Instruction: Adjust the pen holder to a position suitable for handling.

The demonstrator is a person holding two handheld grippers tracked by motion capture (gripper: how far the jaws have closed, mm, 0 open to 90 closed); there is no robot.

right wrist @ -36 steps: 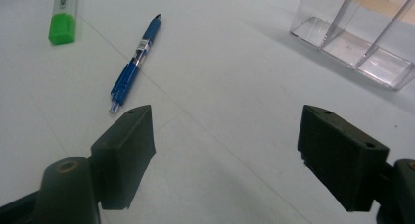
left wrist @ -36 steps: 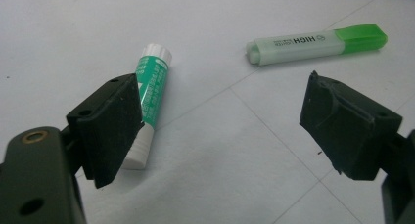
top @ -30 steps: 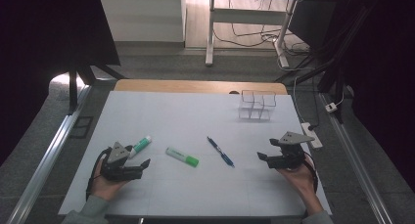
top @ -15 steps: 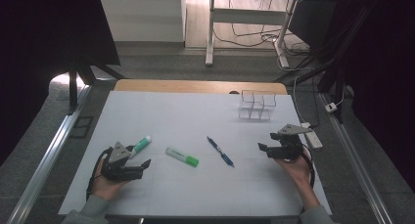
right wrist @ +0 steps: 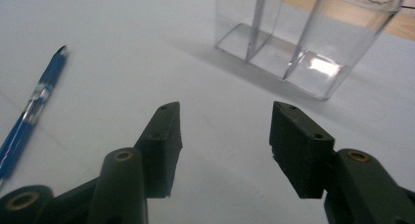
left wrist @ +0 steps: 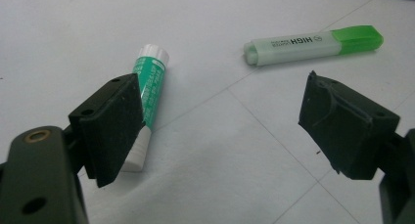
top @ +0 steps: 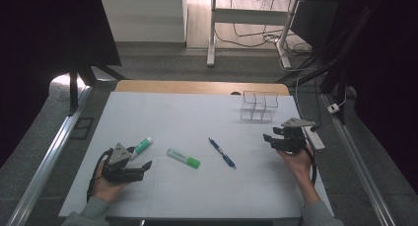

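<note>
White table (top: 197, 117) with a faint grid, wooden far edge; dark room, cables on the floor behind. Left tongs (top: 143, 167) wide open, empty, green-white tube (left wrist: 149, 94) just beside one jaw. Right tongs (right wrist: 222, 145) half open, just been closing, empty. Clear organiser (right wrist: 313, 33) ahead; blue pen (right wrist: 34, 116) to their left.

On the table (top: 197, 112) three things lie in a row: the tube (top: 141, 146) at the left, the marker (top: 183, 158) in the middle, the pen (top: 221, 152) right of it. The clear box (top: 258, 106) stands behind the pen, further right.
</note>
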